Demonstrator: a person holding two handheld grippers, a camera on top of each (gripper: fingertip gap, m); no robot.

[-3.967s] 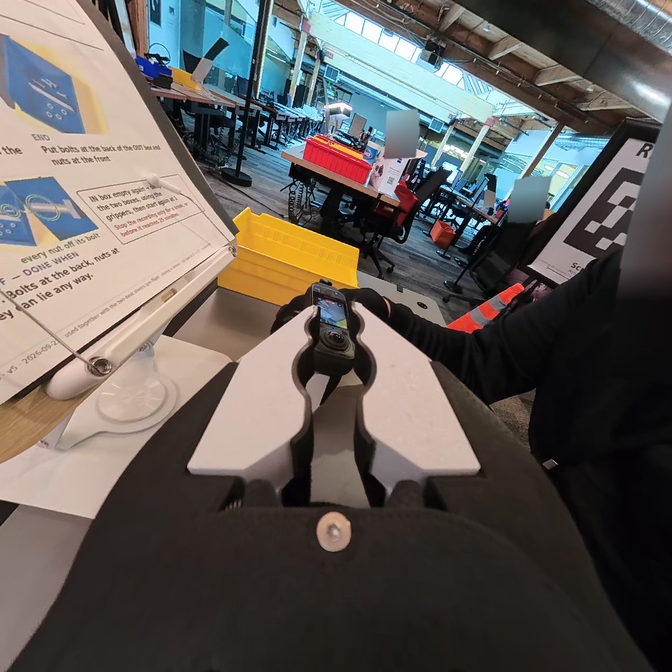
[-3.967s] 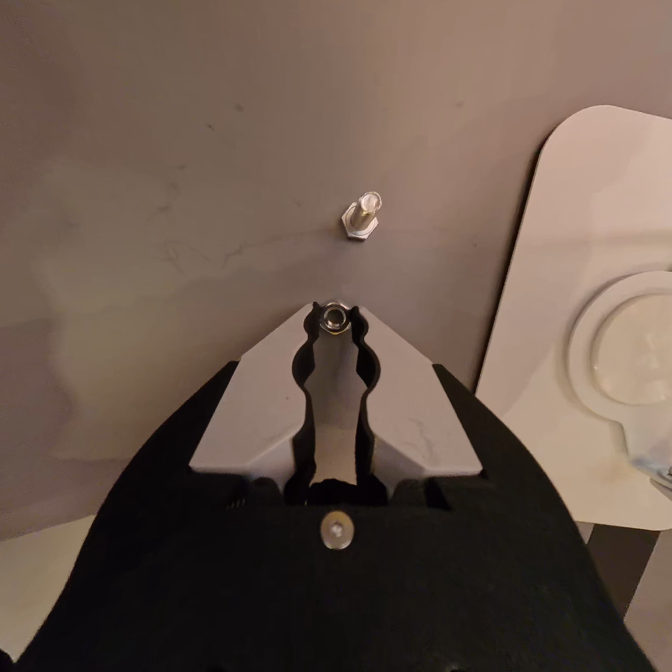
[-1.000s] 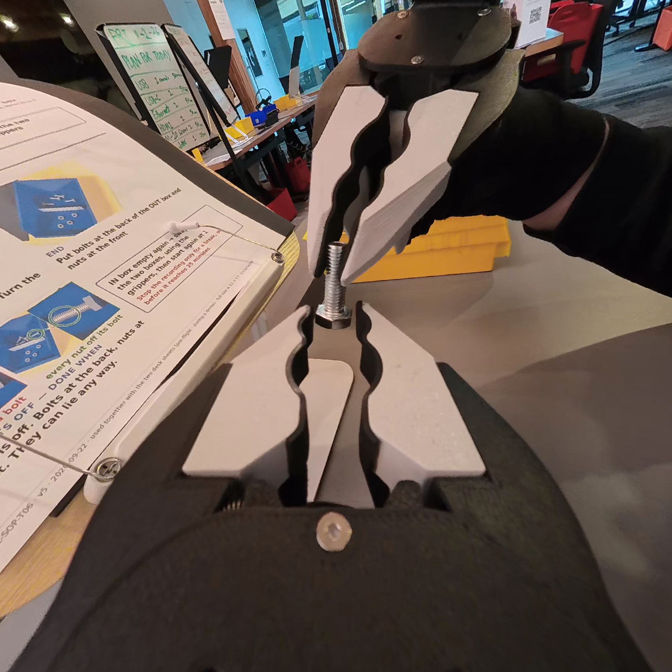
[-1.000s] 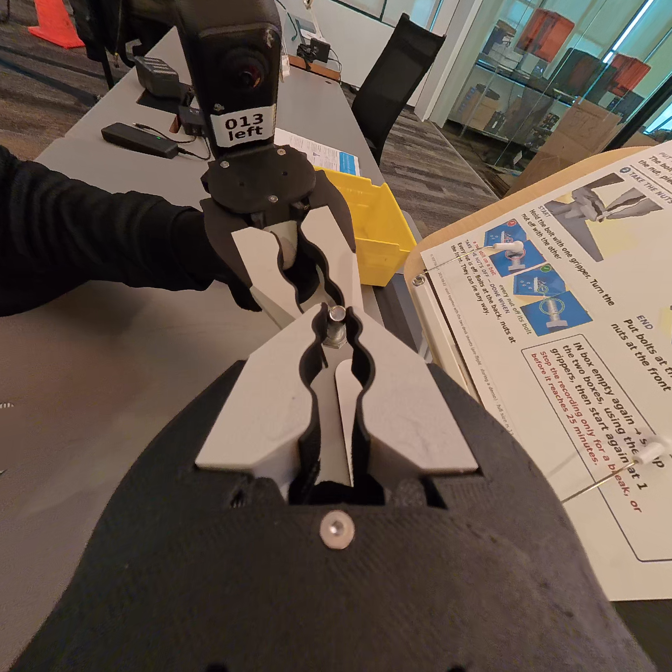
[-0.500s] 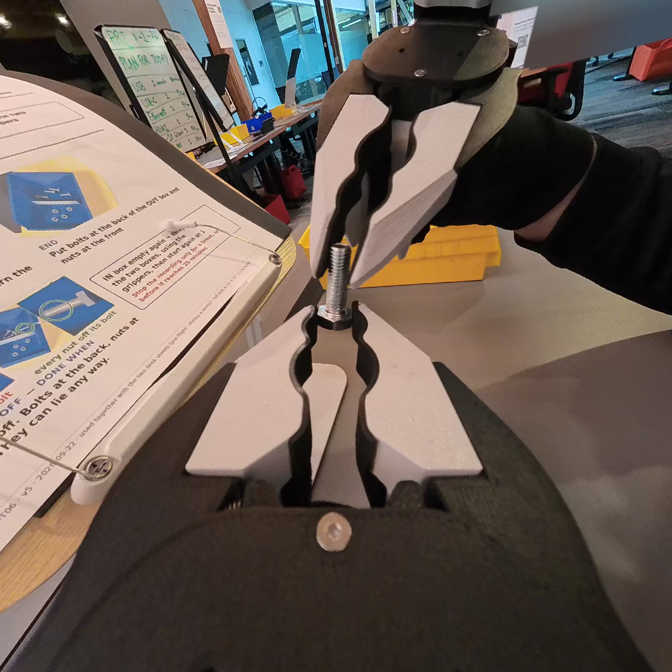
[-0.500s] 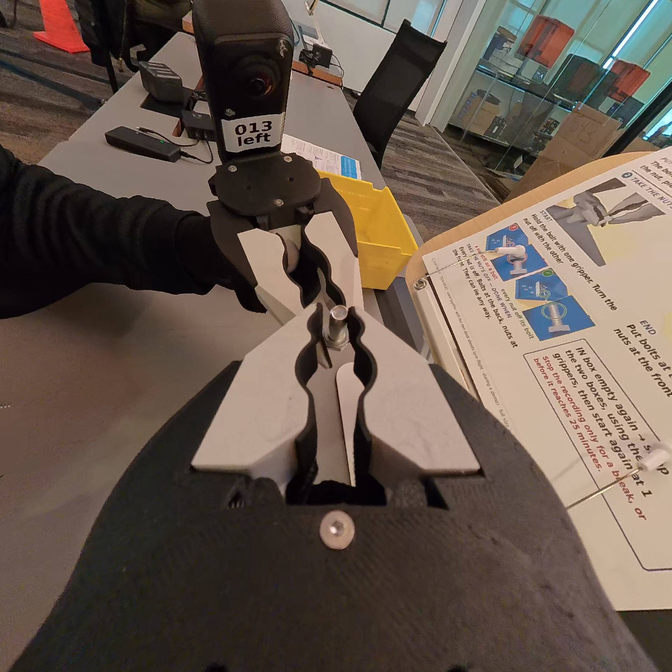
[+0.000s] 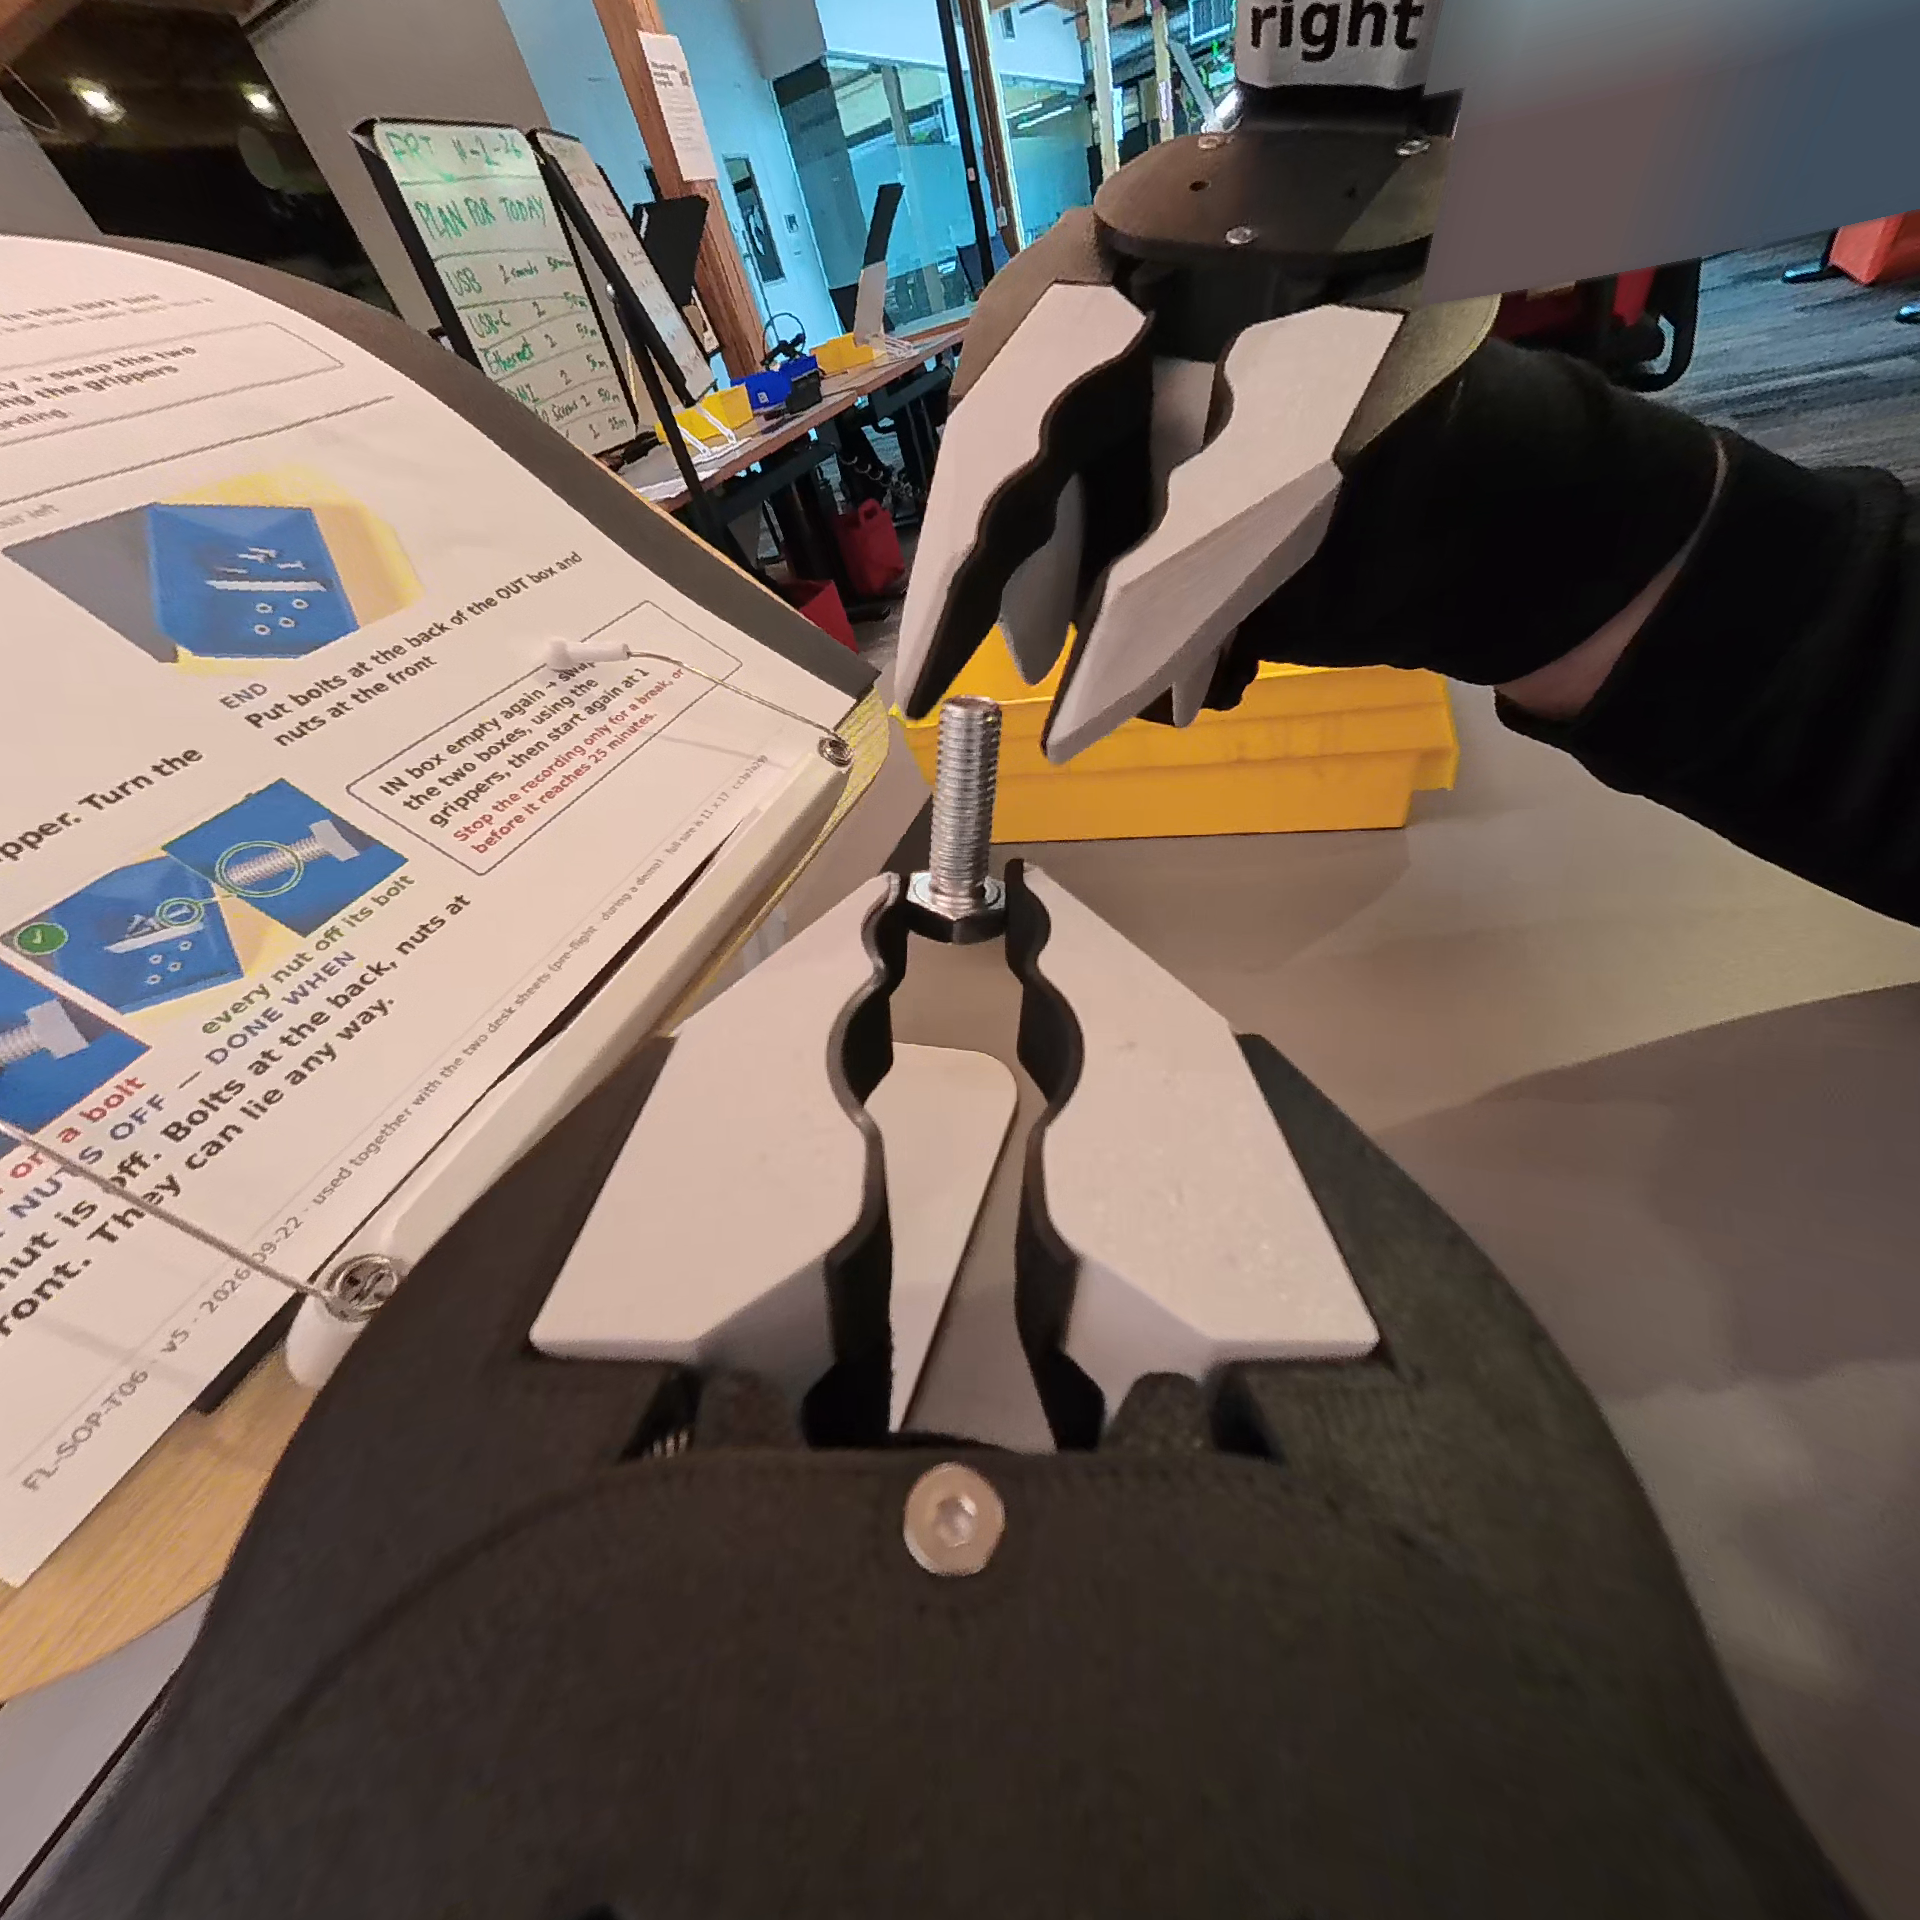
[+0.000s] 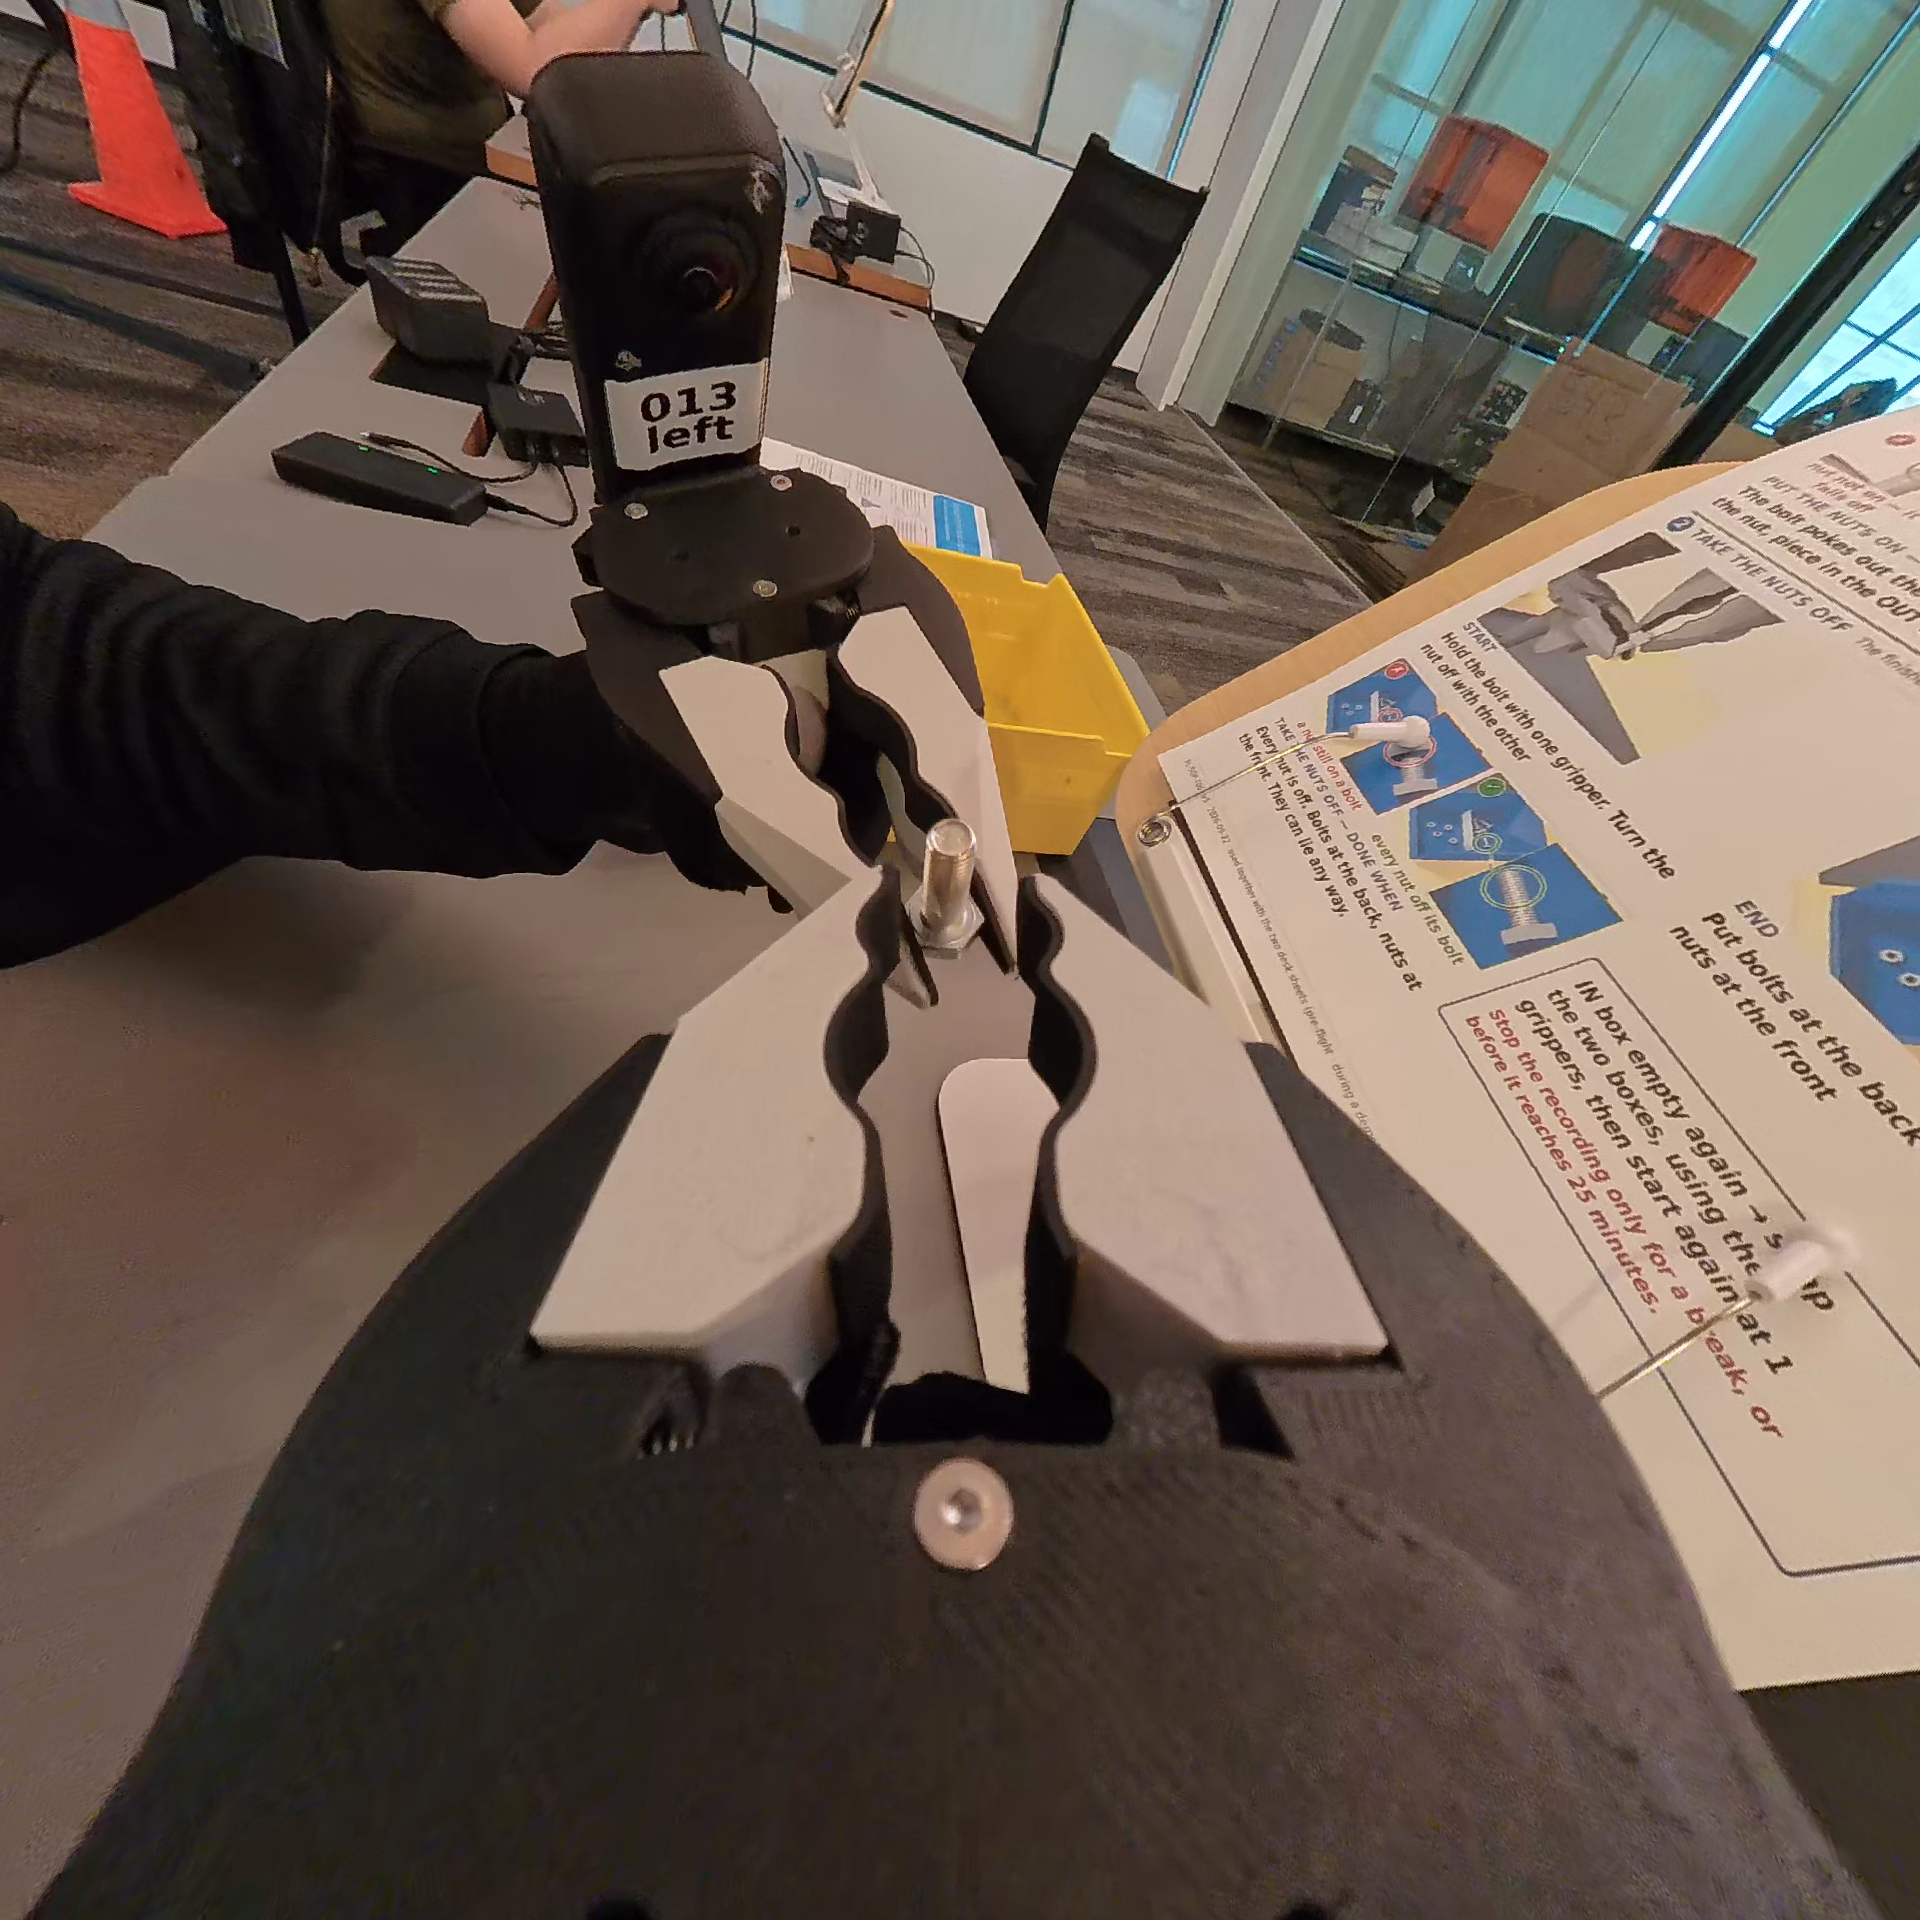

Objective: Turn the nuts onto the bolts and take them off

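Observation:
A silver bolt stands upright in the air, threads up. My left gripper is shut on the hex piece at its base; I cannot tell bolt head from nut there. My right gripper hangs point-down over the bolt's top, open, one fingertip on each side of the thread end and not gripping it. In the right wrist view the bolt points toward the camera between my right gripper's spread tips, with the left gripper holding its hex base.
A yellow bin sits on the grey table behind the grippers; it also shows in the right wrist view. A tilted instruction sheet on a stand is close on the left. A black power brick and chair are farther back. Left and right tips are no more than a few centimetres apart.
Four seconds ago the right gripper held a nut over the bolt standing on the table. Since half a second ago the right gripper has opened and risen slightly; the left still holds the bolt.

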